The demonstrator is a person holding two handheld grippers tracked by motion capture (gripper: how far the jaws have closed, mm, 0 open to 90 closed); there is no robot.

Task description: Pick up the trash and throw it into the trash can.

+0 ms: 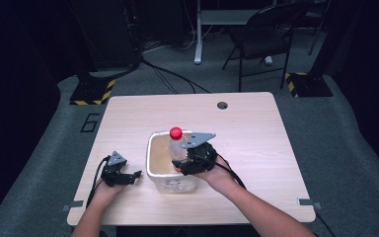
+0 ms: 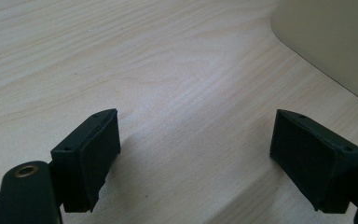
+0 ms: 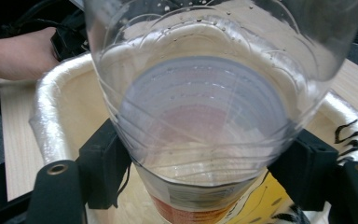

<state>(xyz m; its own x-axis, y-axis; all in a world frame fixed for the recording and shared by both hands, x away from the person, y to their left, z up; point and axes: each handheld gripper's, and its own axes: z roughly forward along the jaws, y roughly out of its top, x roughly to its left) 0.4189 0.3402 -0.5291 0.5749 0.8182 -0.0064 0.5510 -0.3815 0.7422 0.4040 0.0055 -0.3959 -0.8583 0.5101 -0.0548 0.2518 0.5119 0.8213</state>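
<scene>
A: Where's the bottle (image 1: 177, 148)?

B: Over the tub (image 1: 151, 165), pinched in your right gripper (image 1: 193, 159).

A: And my left gripper (image 2: 193, 158)?

B: Spread wide, empty, on the table (image 1: 246, 143) beside the tub. I'd keep the bottle upright, clear of the rim.

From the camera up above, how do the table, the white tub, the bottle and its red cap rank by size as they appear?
Largest to smallest in the high view:
1. table
2. white tub
3. bottle, partly hidden by the right gripper holding it over the tub
4. red cap
</scene>
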